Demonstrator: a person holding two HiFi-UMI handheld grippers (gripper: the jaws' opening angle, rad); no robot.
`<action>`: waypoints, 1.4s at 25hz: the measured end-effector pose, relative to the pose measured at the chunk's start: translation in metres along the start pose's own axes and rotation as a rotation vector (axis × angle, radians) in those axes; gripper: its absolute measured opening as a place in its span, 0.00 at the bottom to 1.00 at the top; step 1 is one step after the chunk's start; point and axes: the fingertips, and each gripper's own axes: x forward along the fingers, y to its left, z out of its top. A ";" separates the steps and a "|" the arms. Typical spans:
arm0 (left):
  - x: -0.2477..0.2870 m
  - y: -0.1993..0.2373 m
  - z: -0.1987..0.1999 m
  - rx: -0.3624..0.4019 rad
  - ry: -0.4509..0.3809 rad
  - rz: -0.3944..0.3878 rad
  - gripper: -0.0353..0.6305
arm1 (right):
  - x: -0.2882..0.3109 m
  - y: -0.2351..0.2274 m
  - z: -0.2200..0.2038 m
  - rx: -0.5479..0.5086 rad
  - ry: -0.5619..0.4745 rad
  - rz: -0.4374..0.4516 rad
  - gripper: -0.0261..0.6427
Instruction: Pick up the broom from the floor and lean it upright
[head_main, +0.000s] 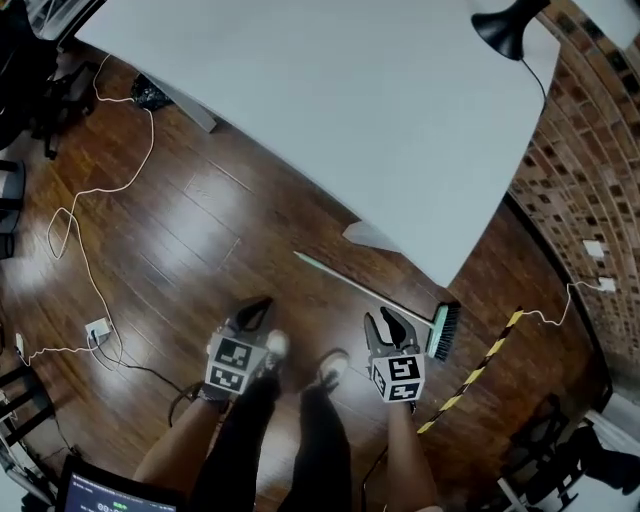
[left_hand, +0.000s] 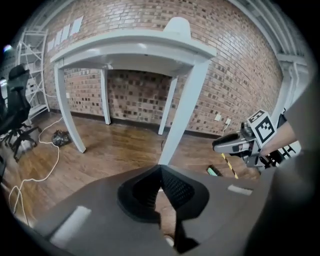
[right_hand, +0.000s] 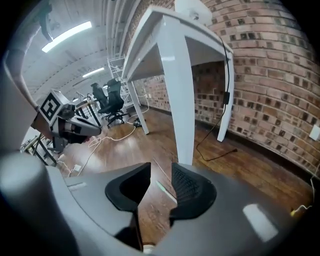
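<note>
The broom (head_main: 372, 292) lies flat on the wooden floor, its pale green handle running from the middle towards the dark brush head (head_main: 445, 331) at the right, beside the table's corner. My right gripper (head_main: 383, 318) hovers just short of the handle near the brush end, jaws open and empty. A piece of the green handle (right_hand: 164, 189) shows through the gap of that gripper (right_hand: 161, 172). My left gripper (head_main: 258, 305) hangs to the left of the broom, well off the handle, its tips together on nothing (left_hand: 160, 169). The brush head (left_hand: 214, 171) shows small in the left gripper view.
A large white table (head_main: 350, 100) stands right behind the broom, one leg (right_hand: 182, 100) close ahead. White cables (head_main: 90, 260) trail across the floor at left. Yellow-black tape (head_main: 480, 368) lies at right, under the brick wall (head_main: 590, 150). The person's shoes (head_main: 333, 368) stand between the grippers.
</note>
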 end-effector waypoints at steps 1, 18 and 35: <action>0.011 0.004 -0.013 -0.002 0.012 0.001 0.06 | 0.018 -0.004 -0.014 -0.006 0.022 0.005 0.25; 0.127 0.046 -0.170 -0.044 0.050 0.014 0.06 | 0.223 -0.020 -0.187 -0.231 0.273 0.123 0.25; 0.178 0.058 -0.288 -0.111 0.090 0.025 0.06 | 0.329 -0.040 -0.282 -0.492 0.504 0.159 0.26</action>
